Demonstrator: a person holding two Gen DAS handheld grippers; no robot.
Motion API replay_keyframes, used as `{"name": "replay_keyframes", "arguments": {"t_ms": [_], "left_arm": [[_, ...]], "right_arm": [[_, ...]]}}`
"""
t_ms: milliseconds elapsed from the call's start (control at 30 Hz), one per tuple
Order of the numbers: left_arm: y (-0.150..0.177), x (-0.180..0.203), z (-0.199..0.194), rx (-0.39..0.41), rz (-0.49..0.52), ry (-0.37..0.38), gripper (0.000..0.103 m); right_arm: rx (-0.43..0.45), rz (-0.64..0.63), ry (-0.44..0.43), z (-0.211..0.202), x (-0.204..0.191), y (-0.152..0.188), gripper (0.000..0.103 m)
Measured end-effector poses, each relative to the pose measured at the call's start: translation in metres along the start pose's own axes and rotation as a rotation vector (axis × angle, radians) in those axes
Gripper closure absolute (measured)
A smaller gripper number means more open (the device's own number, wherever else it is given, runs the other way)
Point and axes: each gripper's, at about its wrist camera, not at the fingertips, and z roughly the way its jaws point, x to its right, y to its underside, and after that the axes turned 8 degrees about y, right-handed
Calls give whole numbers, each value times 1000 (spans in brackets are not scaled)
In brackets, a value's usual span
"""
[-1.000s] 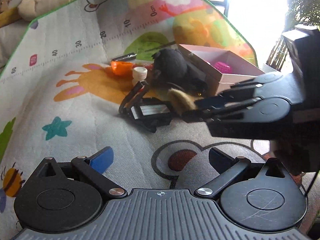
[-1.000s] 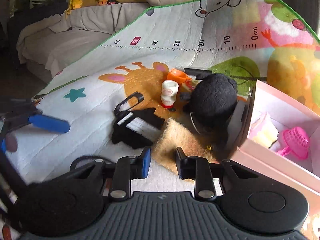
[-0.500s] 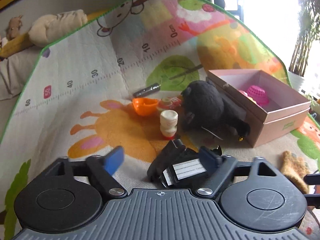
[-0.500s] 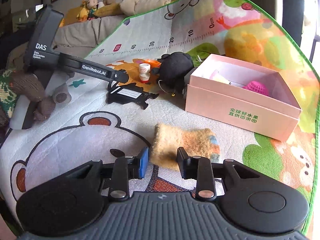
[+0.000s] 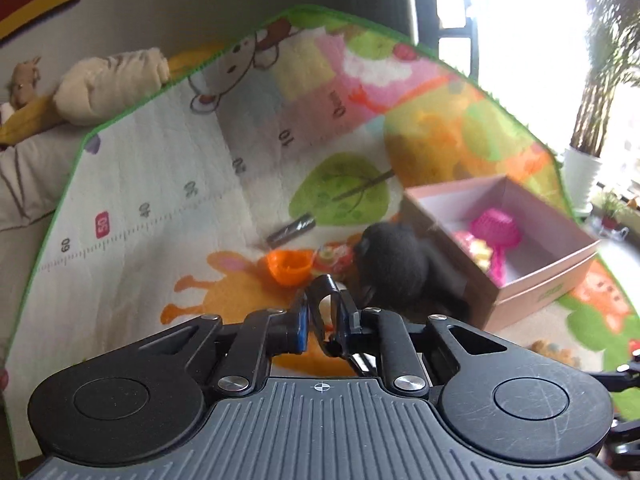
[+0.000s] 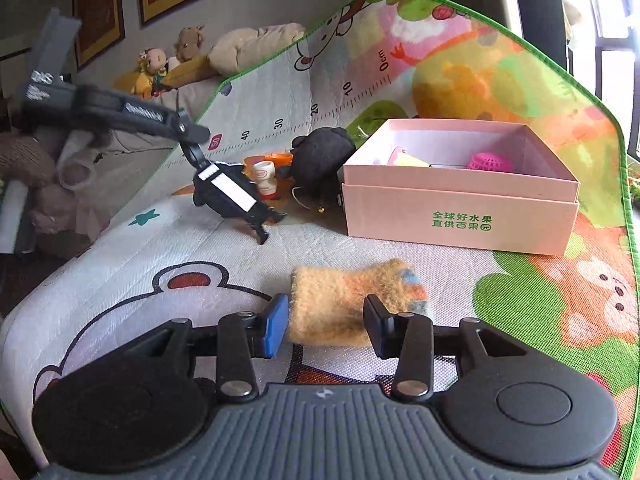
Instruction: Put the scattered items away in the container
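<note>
Tag holder (image 6: 226, 194), black with a white label, now hangs off the play mat (image 6: 200, 256), pinched by its loop between the closed fingers of the left gripper (image 5: 322, 322); half a second ago it lay flat with that gripper spread around it. The right gripper (image 6: 325, 326) has opened and let go of the woolly yellow pouch (image 6: 348, 298), which lies on the mat between its fingers, in front of the pink box (image 6: 460, 216) rather than inside. So one item is on its way, probably to the box, while the pouch likely needs a fresh grasp. The black plush toy (image 6: 320, 156), small bottle (image 6: 265, 176) and orange cup (image 5: 289, 266) remain scattered just left of the box.
</note>
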Motion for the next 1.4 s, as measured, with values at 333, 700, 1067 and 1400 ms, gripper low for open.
{"name": "replay_keyframes", "arguments": {"t_ms": [333, 700, 1067, 1400], "left_arm": [[-26, 20, -25, 4, -18, 110, 88], [-10, 35, -44, -84, -73, 368, 87], [46, -16, 15, -243, -133, 35, 15], [105, 40, -13, -373, -132, 186, 3]], "right_arm": [[16, 20, 0, -3, 3, 1, 53], [22, 26, -1, -5, 4, 1, 45], [29, 28, 13, -5, 3, 1, 33], [-24, 32, 119, 7, 30, -33, 45]]}}
